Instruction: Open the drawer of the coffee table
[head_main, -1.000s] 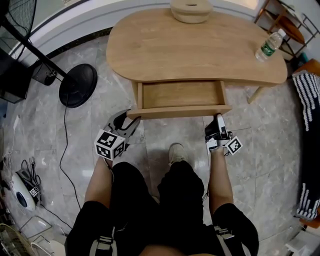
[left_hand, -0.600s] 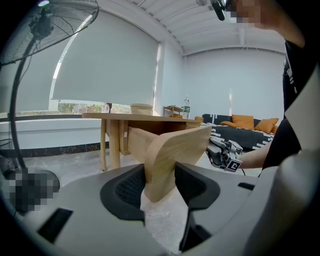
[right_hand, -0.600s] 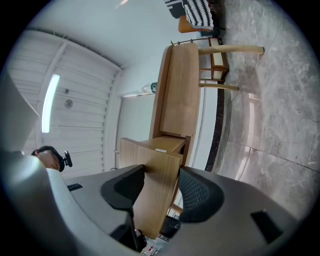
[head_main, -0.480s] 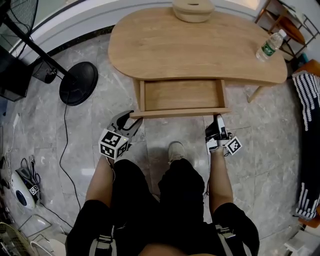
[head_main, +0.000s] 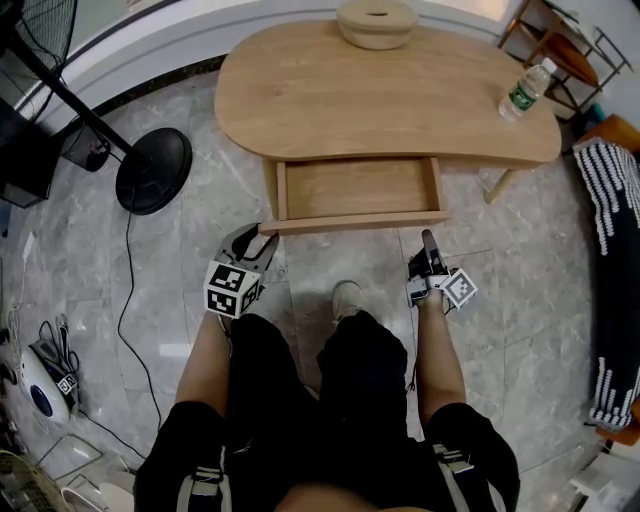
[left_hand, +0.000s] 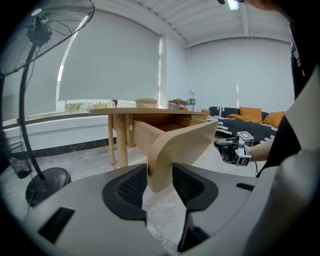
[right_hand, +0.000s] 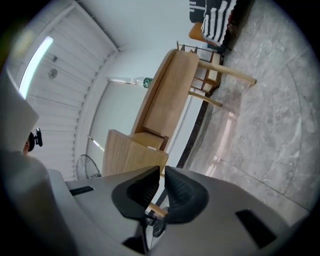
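The wooden coffee table (head_main: 390, 95) has its drawer (head_main: 355, 187) pulled out towards me, and the drawer is empty. My left gripper (head_main: 256, 238) sits at the left end of the drawer front (head_main: 355, 222). In the left gripper view that end (left_hand: 175, 145) shows in the gap of the gripper (left_hand: 160, 172). The jaws have just been closing, and I see no pad pressing on the wood. My right gripper (head_main: 428, 240) hangs just below the front's right end. Its jaws (right_hand: 162, 175) have just closed, with nothing between them.
A plastic bottle (head_main: 518, 92) stands at the table's right end and a wooden bowl (head_main: 376, 22) at its far edge. A fan's round base (head_main: 153, 170) and cable lie on the marble floor at left. A striped cloth (head_main: 610, 200) lies at right. My foot (head_main: 348, 298) is below the drawer.
The right gripper has sunk a little below the drawer front's right end and its jaws have closed. The left gripper has stayed at the left end. The drawer stands as far out as before.
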